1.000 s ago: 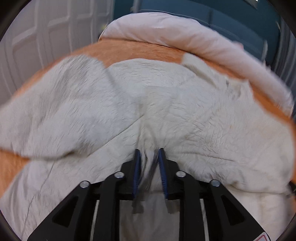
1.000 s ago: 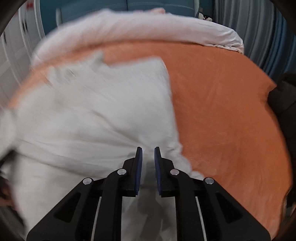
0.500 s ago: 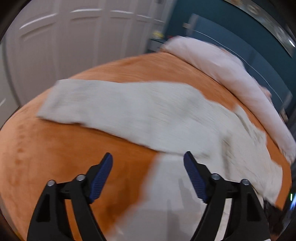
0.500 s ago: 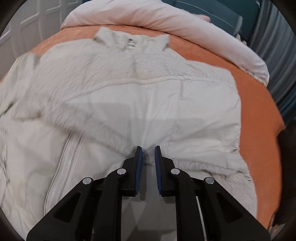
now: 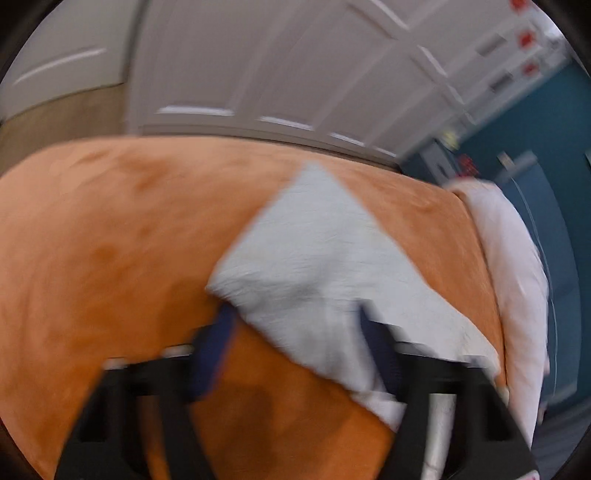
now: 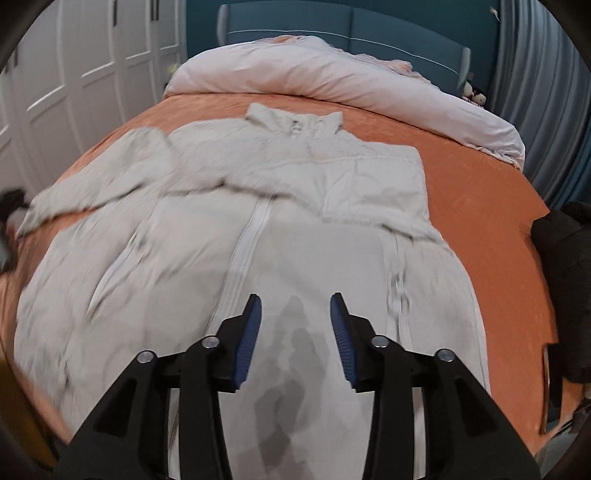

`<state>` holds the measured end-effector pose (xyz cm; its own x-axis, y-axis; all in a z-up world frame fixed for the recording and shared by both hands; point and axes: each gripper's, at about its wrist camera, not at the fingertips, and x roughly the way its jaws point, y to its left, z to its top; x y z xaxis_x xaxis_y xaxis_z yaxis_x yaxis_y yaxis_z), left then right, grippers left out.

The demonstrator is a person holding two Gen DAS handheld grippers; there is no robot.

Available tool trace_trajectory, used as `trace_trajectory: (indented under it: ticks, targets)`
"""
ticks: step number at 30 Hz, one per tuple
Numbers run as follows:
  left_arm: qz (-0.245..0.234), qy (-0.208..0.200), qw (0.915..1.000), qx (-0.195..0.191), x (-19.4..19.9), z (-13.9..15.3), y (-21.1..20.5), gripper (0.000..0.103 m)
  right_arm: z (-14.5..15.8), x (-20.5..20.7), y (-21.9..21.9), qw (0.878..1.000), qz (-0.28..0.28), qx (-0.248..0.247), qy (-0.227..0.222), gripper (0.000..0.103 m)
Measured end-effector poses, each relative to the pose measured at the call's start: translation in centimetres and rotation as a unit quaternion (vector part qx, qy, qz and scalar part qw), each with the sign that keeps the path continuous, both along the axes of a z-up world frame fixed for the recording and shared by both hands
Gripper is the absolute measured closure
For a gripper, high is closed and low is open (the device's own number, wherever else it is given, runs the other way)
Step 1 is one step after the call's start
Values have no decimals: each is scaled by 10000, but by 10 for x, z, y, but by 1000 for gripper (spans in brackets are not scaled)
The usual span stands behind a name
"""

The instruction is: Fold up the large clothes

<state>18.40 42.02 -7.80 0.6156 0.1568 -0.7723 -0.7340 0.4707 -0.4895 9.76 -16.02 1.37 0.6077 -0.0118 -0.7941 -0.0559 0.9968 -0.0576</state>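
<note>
A large off-white zip jacket [image 6: 258, 229] lies spread front-up on the orange bed cover [image 6: 480, 206], collar toward the pillows. Its right side is folded inward; its left sleeve [image 6: 96, 181] stretches out to the left. My right gripper [image 6: 295, 317] is open and empty, just above the jacket's lower front beside the zipper [image 6: 243, 240]. In the blurred left wrist view my left gripper [image 5: 295, 332] is open, and the sleeve's cuff end [image 5: 306, 258] lies between and just beyond its fingers, not held.
A pale pink duvet [image 6: 332, 74] is rolled along the head of the bed before a teal headboard [image 6: 332, 26]. White wardrobe doors [image 5: 295, 74] stand on the left. A dark object [image 6: 565, 288] sits at the bed's right edge.
My right gripper has opened and let go of the jacket, which now lies flat. My left gripper, which opened earlier, has swung left to the sleeve's cuff end.
</note>
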Motion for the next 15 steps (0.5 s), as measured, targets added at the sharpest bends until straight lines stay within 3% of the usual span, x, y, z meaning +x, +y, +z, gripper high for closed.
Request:
trace_trajectory:
  ticks: [1,3,5,7,8,11,13,15]
  targets:
    - [-126,12,9999,100,5,7,-5,87,1,-10,2,10000,64,-6,47,63]
    - [-662,-325,9968,298,17,38,-26,103,4,-25,6,9999,109,3,48,63]
    - [-1120,-690,9899,531,23,74,-59,103,4,-33,10,9998,150,81,69,63]
    - [-1656,-1070,9758,941,30,118,-107,103,4,-37,10,9997,127,207,70,63]
    - [-1949,-1268,9667,1069,32,139,-134,103,4,-37,9,9995,107,294,85,63]
    - [-3000,-1859,9280,1196,39,194,-239,103,8,-42,4,9983,-27,573,38,63]
    - [-3527,-2002,9076,1089,39,206,-300,103,13,-48,0,9984,-63,558,-49,63]
    - [-3745,-1964,9013,937,36,200,-348,98,16,-54,-5,9989,-81,447,-118,63]
